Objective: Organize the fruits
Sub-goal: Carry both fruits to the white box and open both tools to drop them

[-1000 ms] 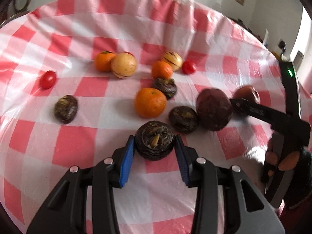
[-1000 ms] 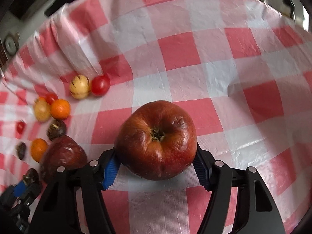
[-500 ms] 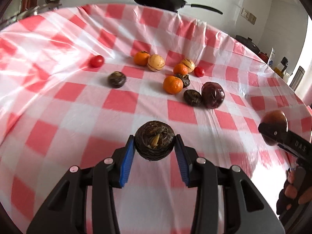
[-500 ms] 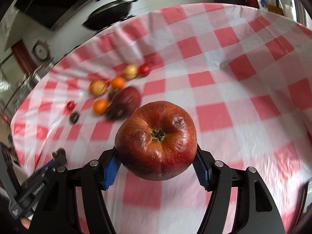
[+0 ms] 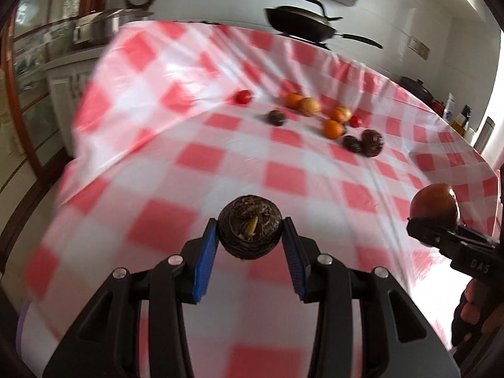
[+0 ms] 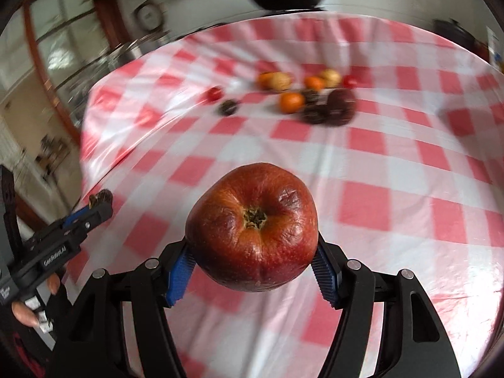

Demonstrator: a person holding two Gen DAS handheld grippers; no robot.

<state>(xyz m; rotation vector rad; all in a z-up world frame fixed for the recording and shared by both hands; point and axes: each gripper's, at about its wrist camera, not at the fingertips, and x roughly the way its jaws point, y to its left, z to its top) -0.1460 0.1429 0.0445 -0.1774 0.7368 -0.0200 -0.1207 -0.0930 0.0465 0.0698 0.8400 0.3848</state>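
Observation:
My left gripper (image 5: 250, 245) is shut on a small dark brown water chestnut (image 5: 250, 225), held above the near part of the checked tablecloth (image 5: 195, 157). My right gripper (image 6: 253, 269) is shut on a wrinkled red apple (image 6: 252, 231). Each gripper also shows in the other's view: the right gripper (image 5: 441, 230) with the apple (image 5: 434, 203) at the right edge, the left gripper (image 6: 94, 211) with the chestnut (image 6: 100, 196) at the left edge. Far back on the cloth lies a cluster of fruit: oranges (image 5: 333, 128), pale round fruits (image 5: 310, 106), cherry tomatoes (image 5: 243, 97), dark chestnuts (image 5: 276, 117) and a dark purple fruit (image 5: 372, 142).
A black wok (image 5: 299, 25) stands on the counter behind the table. A steel pot (image 5: 97, 26) sits on a cabinet at the back left. The table's left edge (image 5: 75, 145) drops off near a wooden-framed cabinet. A person's hand (image 6: 34, 312) holds the left gripper.
Both grippers have pulled back from the fruit cluster, each still holding its fruit. The cluster now looks far smaller and more of the room shows behind the table.

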